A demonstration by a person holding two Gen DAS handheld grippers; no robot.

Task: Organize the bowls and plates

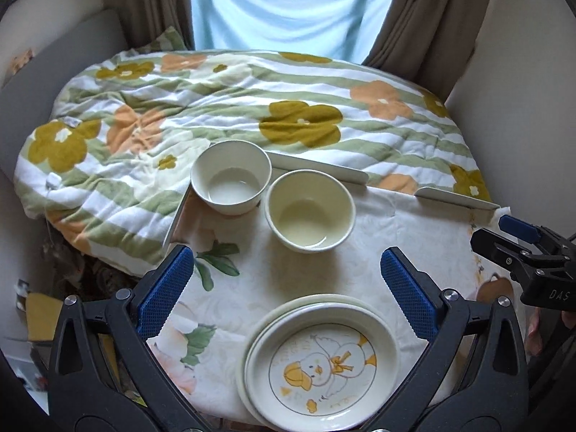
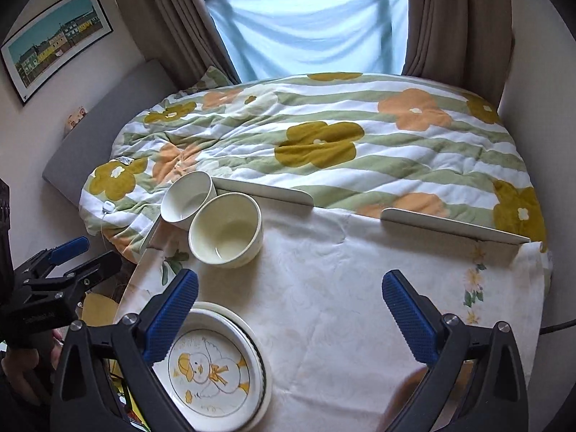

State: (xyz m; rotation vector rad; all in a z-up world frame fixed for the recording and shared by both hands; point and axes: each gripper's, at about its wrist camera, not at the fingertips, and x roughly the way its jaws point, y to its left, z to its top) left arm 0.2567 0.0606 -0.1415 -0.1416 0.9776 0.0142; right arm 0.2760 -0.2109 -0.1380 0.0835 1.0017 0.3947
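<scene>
- Left wrist view: left tongs [image 1: 284, 280] spread fully apart, gripping nothing, above the desk [image 1: 396, 223]. Stacked plates [image 1: 320, 363], duck design uppermost, lie at the near edge. Two empty bowls [image 1: 309, 210] stand side by side at the far left.
- Right wrist view: right tongs [image 2: 289, 306] likewise wide open and empty. Plates [image 2: 212, 367] lie lower left; bowls [image 2: 225, 228] beyond them, touching.

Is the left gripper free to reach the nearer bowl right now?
Probably yes: the left gripper is open and empty, and only bare tablecloth lies before the nearer bowl.
</scene>
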